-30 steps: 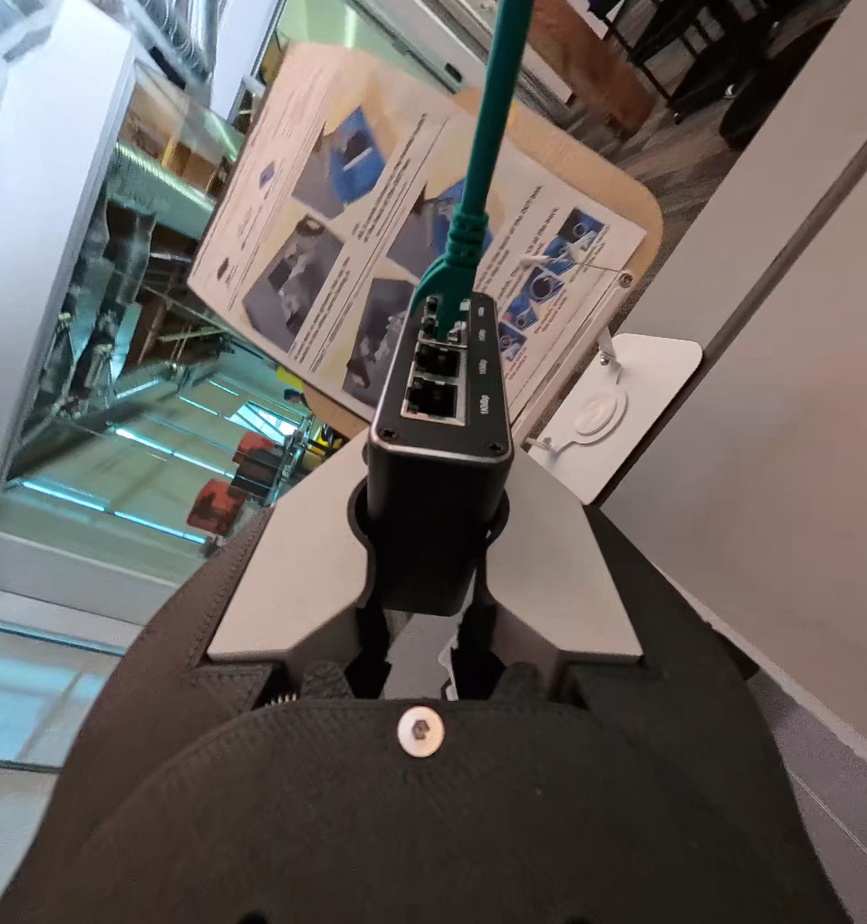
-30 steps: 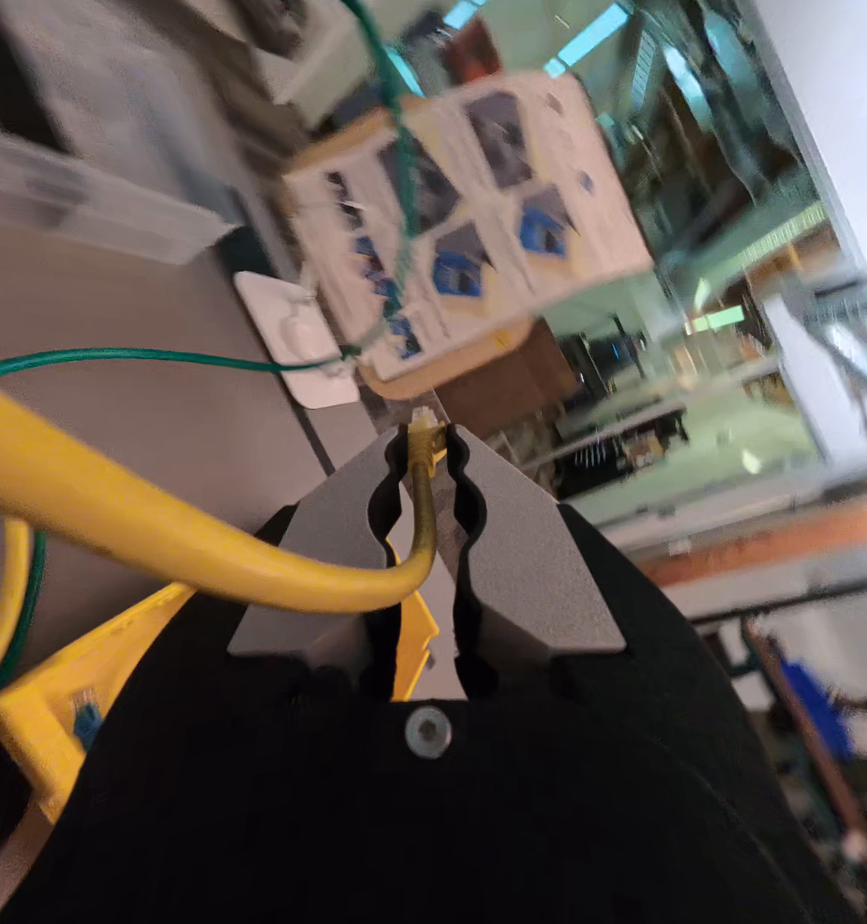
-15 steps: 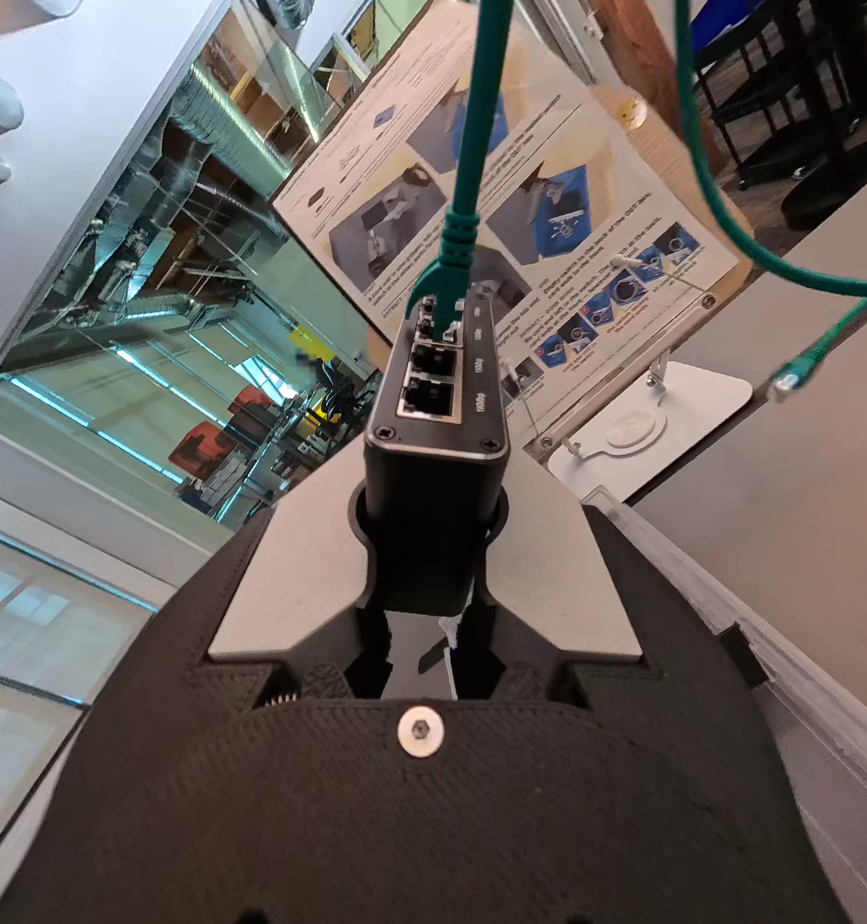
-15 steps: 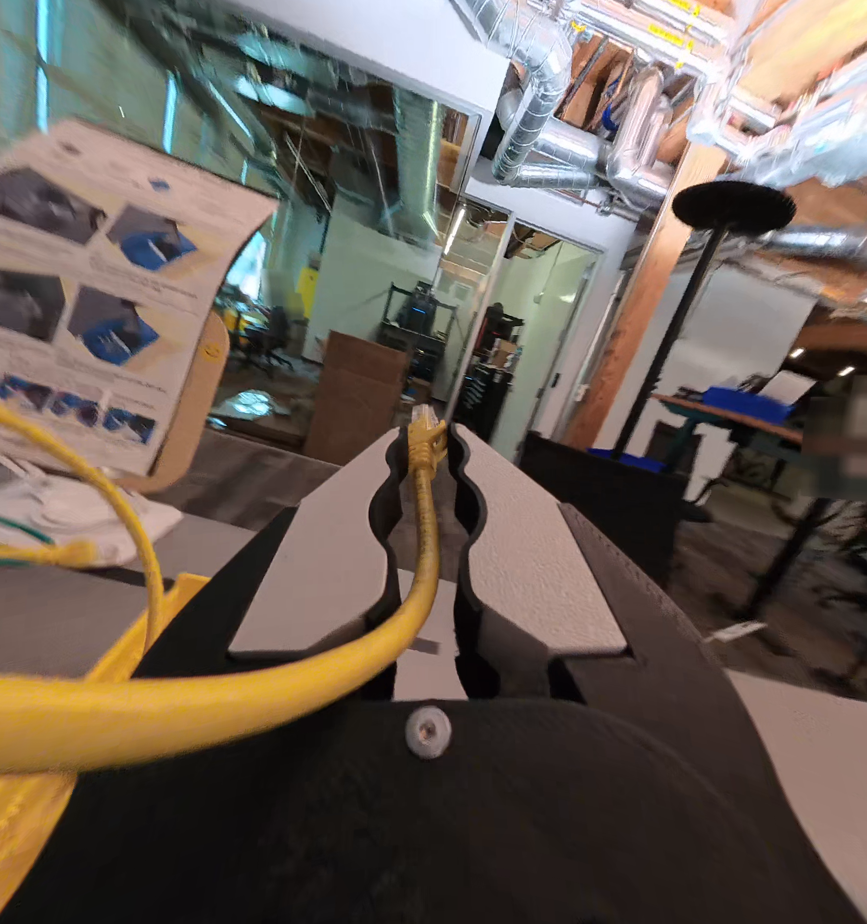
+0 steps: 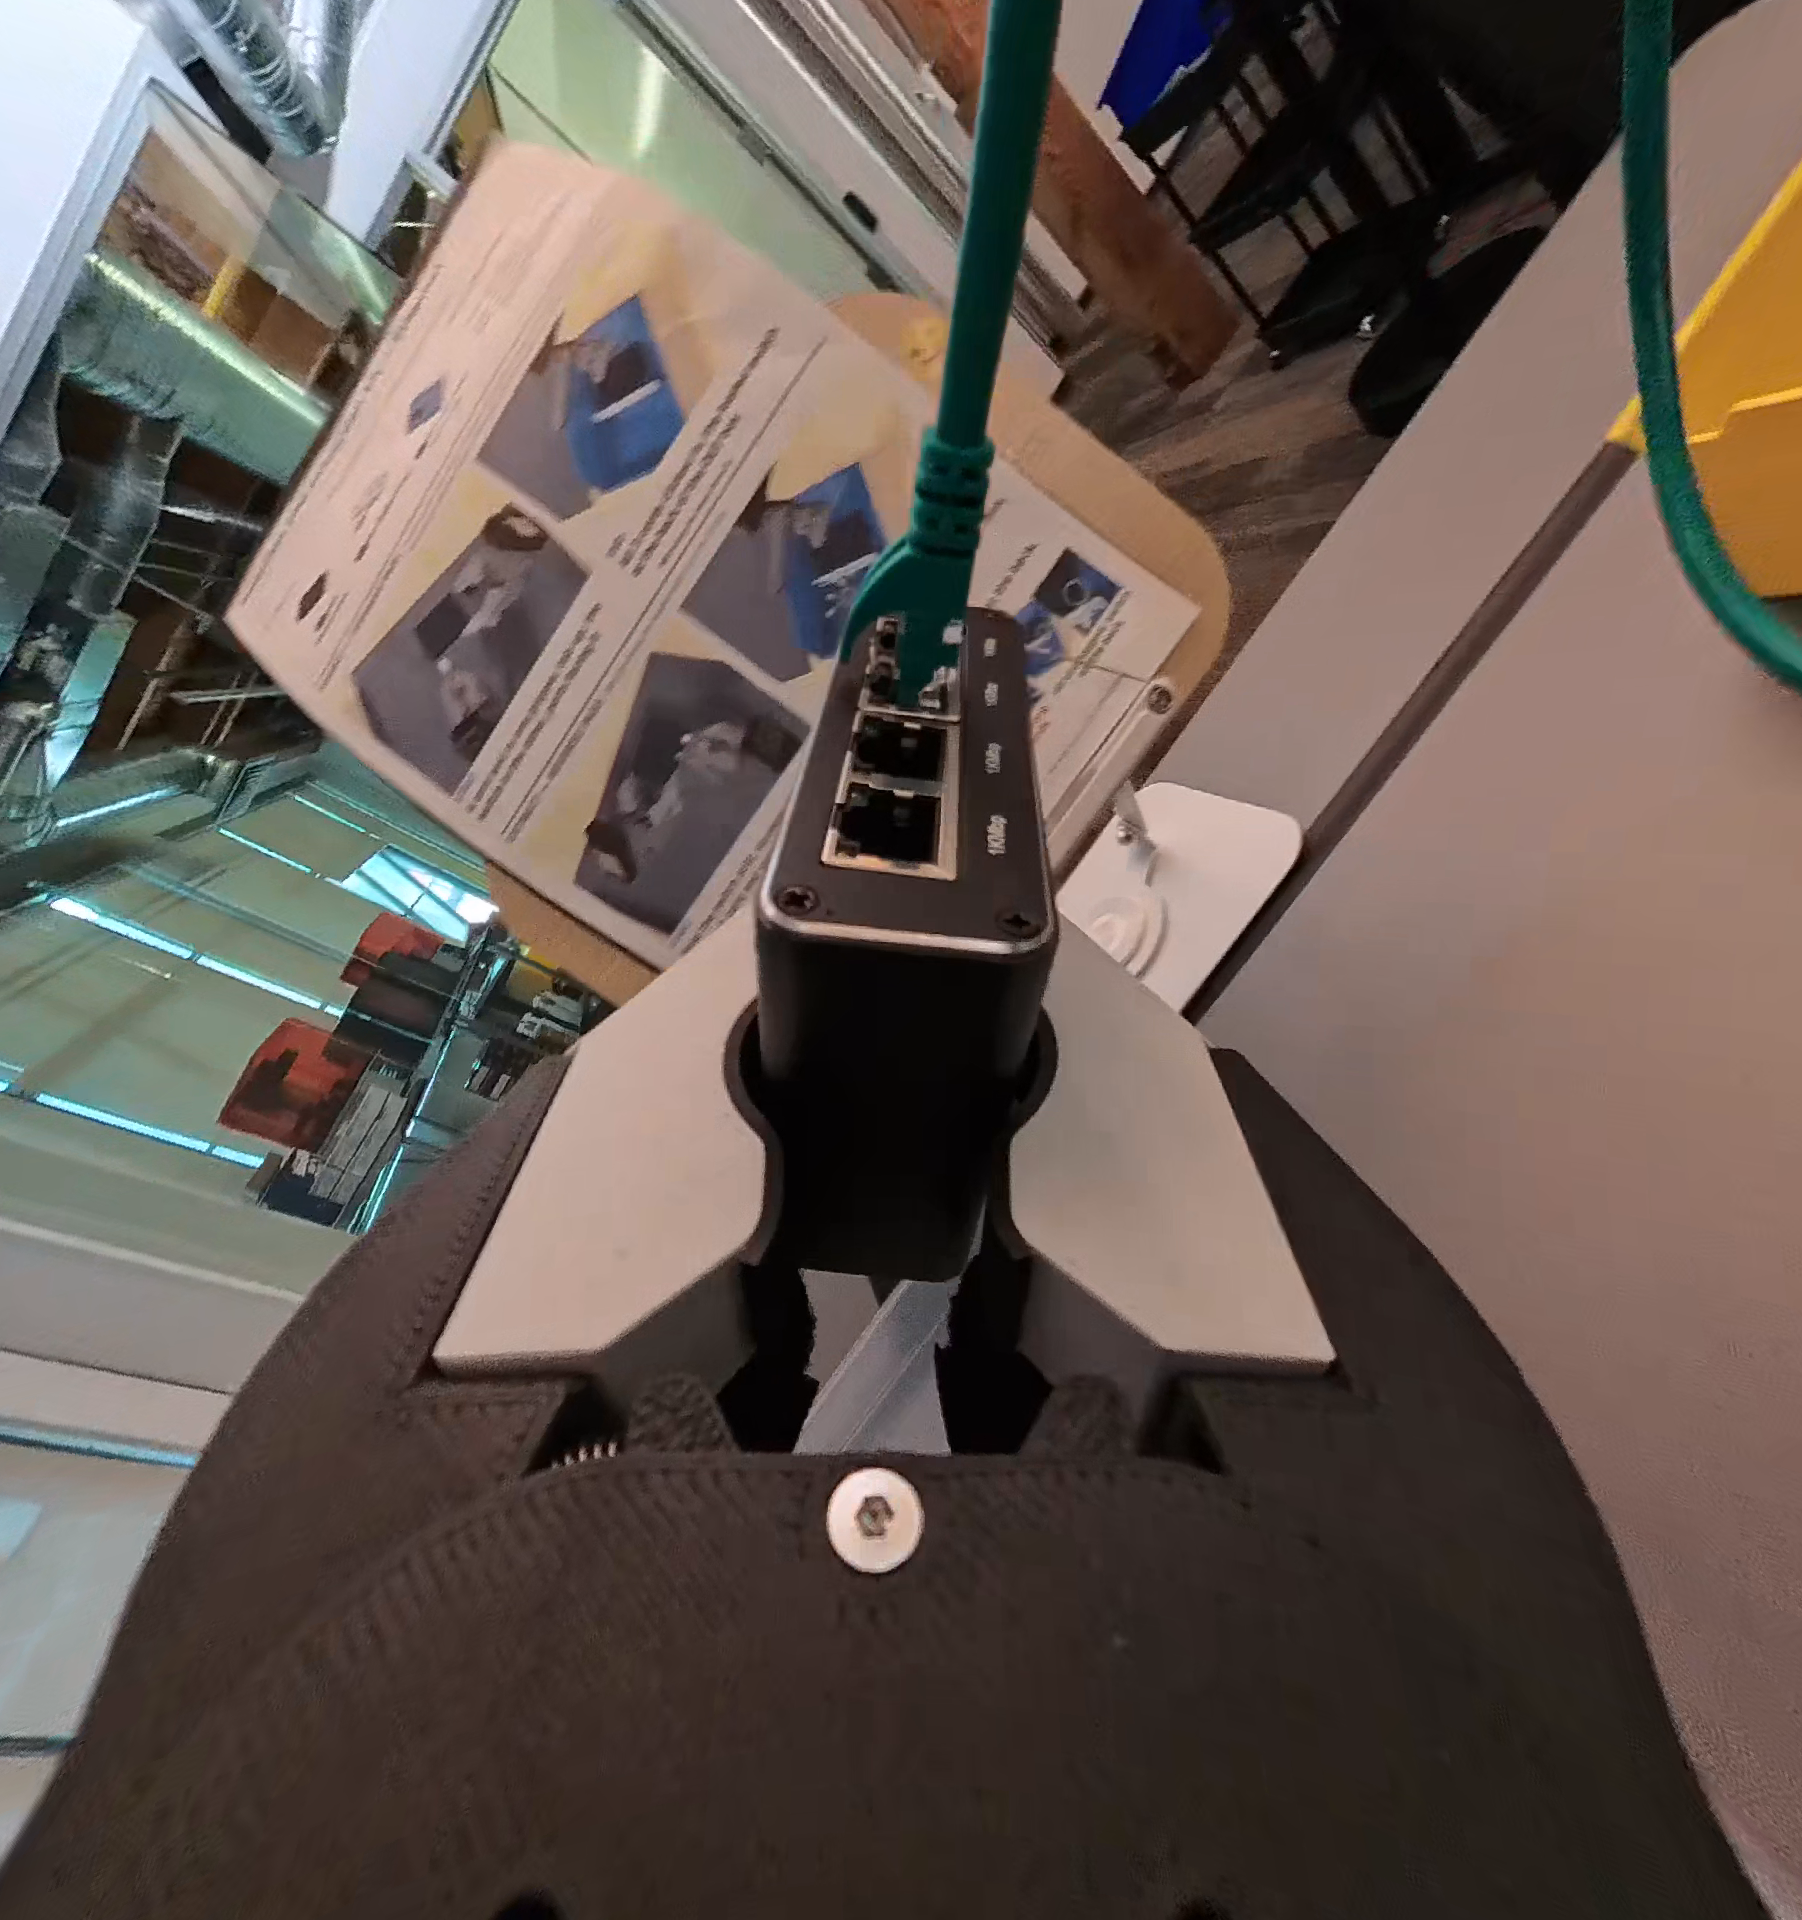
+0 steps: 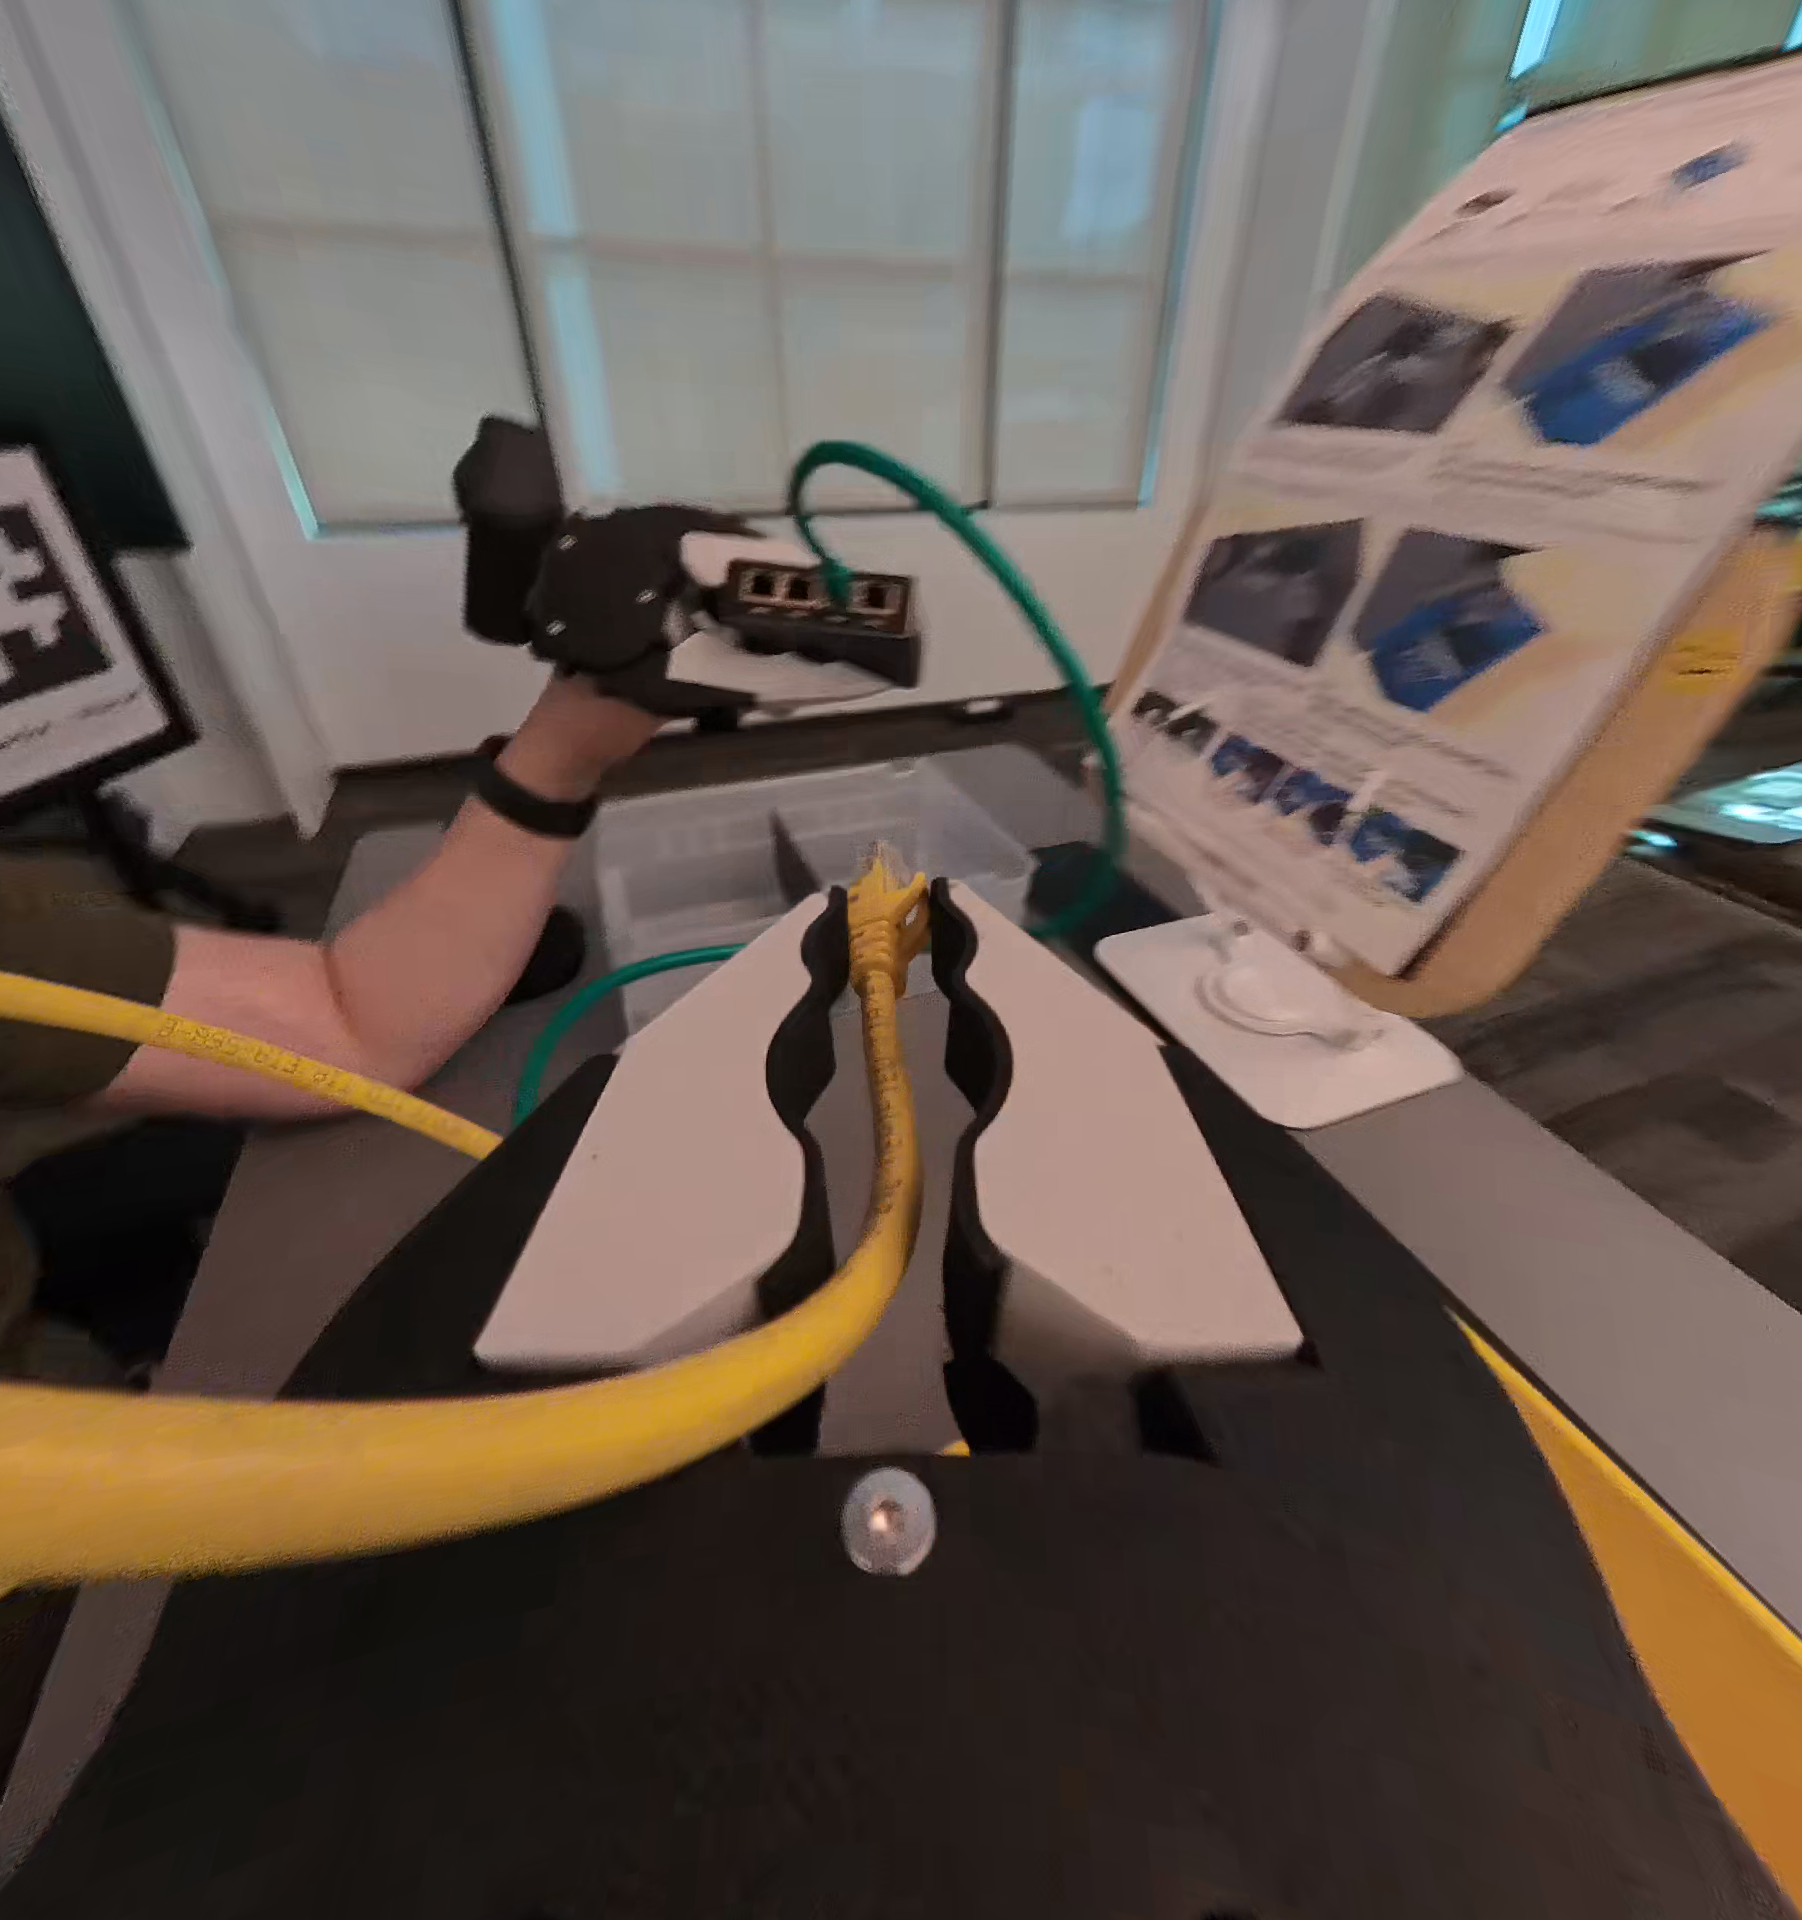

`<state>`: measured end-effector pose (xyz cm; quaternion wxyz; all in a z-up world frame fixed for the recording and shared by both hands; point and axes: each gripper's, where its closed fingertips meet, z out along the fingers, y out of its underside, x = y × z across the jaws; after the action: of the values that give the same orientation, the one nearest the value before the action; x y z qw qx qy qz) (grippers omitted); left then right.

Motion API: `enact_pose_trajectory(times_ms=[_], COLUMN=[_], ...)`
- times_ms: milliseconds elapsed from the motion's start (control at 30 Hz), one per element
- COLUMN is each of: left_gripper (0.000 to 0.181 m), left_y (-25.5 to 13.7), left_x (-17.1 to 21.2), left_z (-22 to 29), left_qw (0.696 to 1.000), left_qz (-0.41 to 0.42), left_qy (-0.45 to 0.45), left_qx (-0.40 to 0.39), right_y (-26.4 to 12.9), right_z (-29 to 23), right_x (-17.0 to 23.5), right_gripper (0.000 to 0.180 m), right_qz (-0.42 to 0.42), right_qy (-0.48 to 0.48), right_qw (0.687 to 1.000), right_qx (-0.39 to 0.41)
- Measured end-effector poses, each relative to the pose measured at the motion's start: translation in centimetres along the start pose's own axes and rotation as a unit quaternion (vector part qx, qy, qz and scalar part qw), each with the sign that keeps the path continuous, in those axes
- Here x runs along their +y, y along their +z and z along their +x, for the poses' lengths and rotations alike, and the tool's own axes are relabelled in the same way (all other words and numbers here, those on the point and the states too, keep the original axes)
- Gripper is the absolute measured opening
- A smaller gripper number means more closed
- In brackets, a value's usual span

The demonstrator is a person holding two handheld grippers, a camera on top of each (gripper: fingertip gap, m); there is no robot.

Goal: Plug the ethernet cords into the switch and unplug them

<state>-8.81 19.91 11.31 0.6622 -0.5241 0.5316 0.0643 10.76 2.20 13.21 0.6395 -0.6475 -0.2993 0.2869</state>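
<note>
Clamping switch [image 5: 902, 1049] — left claw [image 5: 902, 1122]; right claw [image 6: 881, 914] pinching yellow cord [image 6: 892, 1081] — right view only.

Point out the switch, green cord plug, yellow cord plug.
switch [image 5: 902, 1029]: left wrist view, black front face below the ports.
green cord plug [image 5: 918, 603]: left wrist view, plug boot above the port.
yellow cord plug [image 6: 884, 909]: right wrist view, ribbed boot between the fingers.

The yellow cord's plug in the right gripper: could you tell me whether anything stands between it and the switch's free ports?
Nothing visible does. The yellow plug faces open air toward the switch; the green cord arcs off to the side.
</note>
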Motion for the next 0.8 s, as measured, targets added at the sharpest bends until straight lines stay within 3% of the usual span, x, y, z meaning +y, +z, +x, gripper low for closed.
enact_pose_trajectory(times_ms=[100, 233, 367, 467, 567, 667, 733, 800], left_gripper=[0.035, 0.035, 0.034, 0.035, 0.035, 0.034, 0.034, 0.034], left_y=[1.2, 2.2, 2.4, 2.0, 1.4, 0.8, 0.4, 0.1], left_x=[-0.7, -0.1, 0.5, 1.6, 2.2, 2.2, 2.1, 1.9], left_z=[2.0, 2.4, 1.2, -0.1, -1.0, -1.7, -2.1, -2.2], left_qw=[1.000, 0.999, 0.998, 0.998, 0.997, 0.996, 0.996, 0.996], left_qz=[-0.011, -0.030, -0.025, -0.039, -0.037, -0.027, -0.025, -0.019], left_qy=[0.013, -0.006, -0.058, -0.048, -0.067, -0.084, -0.086, -0.087], left_qx=[0.014, 0.009, -0.003, -0.022, -0.023, -0.023, -0.028, -0.028], right_y=[3.6, 5.0, 4.9, 3.1, -1.0, -6.2, -9.3, -12.8], right_z=[-2.9, -7.5, -8.3, -5.9, -1.9, 1.2, 3.5, 6.8], right_x=[1.0, 0.8, 1.8, -0.9, -5.4, -7.9, -7.6, -6.4], right_gripper=[0.015, 0.015, 0.015, 0.015, 0.015, 0.015, 0.015, 0.015], right_qz=[-0.043, -0.050, -0.087, -0.029, 0.080, 0.136, 0.105, 0.045], right_qy=[-0.014, -0.019, -0.055, -0.066, -0.105, -0.162, -0.202, -0.230], right_qw=[0.997, 0.984, 0.980, 0.994, 0.989, 0.947, 0.909, 0.852], right_qx=[-0.067, -0.172, -0.169, -0.088, 0.072, 0.242, 0.349, 0.469])
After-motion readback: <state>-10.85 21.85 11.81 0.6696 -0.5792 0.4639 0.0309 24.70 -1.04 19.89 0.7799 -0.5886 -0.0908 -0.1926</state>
